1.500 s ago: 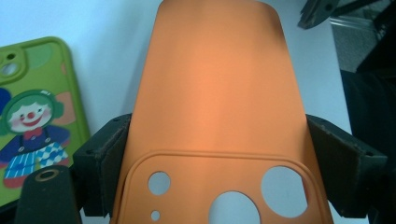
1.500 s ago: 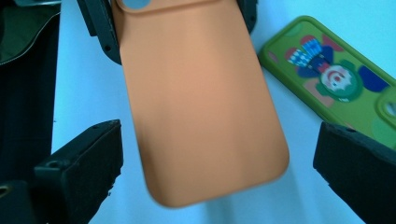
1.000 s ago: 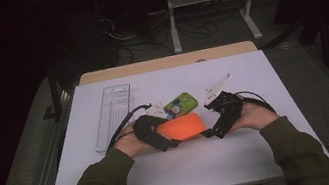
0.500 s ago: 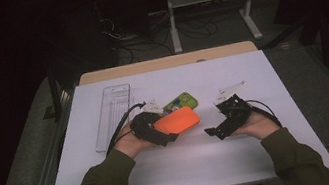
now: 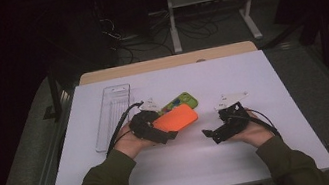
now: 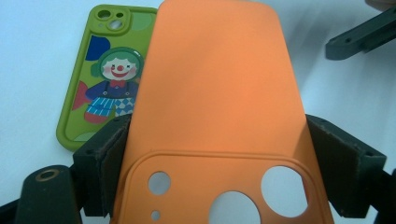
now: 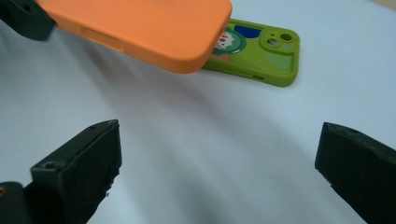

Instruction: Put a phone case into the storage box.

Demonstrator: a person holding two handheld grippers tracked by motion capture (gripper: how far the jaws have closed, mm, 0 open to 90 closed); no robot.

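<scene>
A: Start nearest. What is the left tool (image 5: 159, 133) doing?

B: It is clamped on the orange phone case (image 5: 175, 118). In the left gripper view both jaws press the case's long sides near its camera cutouts, and the orange phone case (image 6: 215, 93) stretches away from the jaws, held clear of the white surface (image 5: 264, 157).

A: And the right tool (image 5: 216, 133)?

B: Its jaws stand wide apart with nothing between them. In the right gripper view the two black jaws frame bare white surface (image 7: 210, 154). From above, it sits well apart from the orange case, to that case's right, cradled in the person's right hand (image 5: 250, 133).

A: What lies beyond the orange case?

B: A green phone case (image 5: 183, 101) flat on the surface, partly covered by the orange one. The left gripper view shows a clown picture on the green phone case (image 6: 100, 84); the right gripper view shows the green phone case (image 7: 266, 56) peeking out past the orange phone case (image 7: 140, 28).

A: Anything farther?

B: A clear plastic tray (image 5: 113, 114) lies to the left, near the left hand (image 5: 128, 143).
</scene>
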